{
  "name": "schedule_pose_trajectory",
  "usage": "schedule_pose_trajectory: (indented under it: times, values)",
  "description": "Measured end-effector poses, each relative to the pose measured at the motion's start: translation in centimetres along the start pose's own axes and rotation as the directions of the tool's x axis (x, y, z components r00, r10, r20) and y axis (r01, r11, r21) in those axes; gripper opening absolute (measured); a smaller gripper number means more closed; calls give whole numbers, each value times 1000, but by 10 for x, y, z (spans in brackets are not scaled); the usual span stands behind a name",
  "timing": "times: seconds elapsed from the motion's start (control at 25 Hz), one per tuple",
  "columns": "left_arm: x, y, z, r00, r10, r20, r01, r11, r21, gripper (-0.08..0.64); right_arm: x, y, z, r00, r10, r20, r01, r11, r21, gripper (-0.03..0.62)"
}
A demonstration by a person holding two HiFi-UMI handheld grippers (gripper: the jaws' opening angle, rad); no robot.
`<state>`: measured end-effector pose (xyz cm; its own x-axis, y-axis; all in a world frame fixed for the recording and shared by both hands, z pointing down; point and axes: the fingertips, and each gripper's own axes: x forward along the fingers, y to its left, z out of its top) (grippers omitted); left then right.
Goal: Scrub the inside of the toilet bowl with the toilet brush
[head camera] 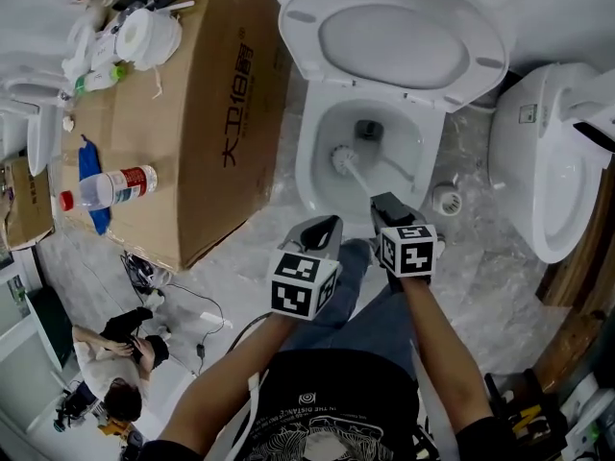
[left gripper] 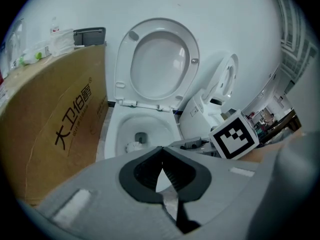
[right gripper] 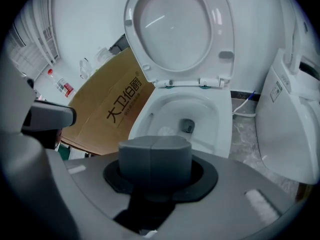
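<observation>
Head view: right gripper (head camera: 385, 206) pinches the toilet brush (head camera: 343, 157) — handle slanting forward into the toilet bowl (head camera: 306, 166), toward its left wall — left gripper (head camera: 323, 230) idle, jaws pressed together on nothing.

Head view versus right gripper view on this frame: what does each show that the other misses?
Only the head view: the toilet brush handle slanting from the bowl up into the right gripper, and a person on the floor at lower left. Only the right gripper view: its own jaws seen straight on, pressed together, with no handle visible past them. Both: the toilet bowl, its raised seat, the cardboard box and the second toilet.
</observation>
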<state>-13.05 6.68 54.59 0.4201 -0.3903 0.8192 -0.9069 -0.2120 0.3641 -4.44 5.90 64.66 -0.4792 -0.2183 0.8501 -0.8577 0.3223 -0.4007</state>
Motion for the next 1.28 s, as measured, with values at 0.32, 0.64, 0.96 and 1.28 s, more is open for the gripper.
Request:
schedule_pose_trajectory:
  times: [0.32,0.64,0.96,1.28]
  values:
    - [0,19,13,1000,-3,-18,4,998,58,-5,18,-11,37,997,-40,72,37,998,42,153]
    - [5,19,25,999,-22,-29,25,994,102,-5,13,-32,63,988,-92,121,82,993,87,153]
    - [12,5,16,998,-48,-47,53,992,111,-5,-11,-70,53,979,-162,125,146,981,129,153]
    - [19,-13,13,996,-70,-45,75,992,104,-5,-33,-79,5,981,-183,58,174,976,135,153]
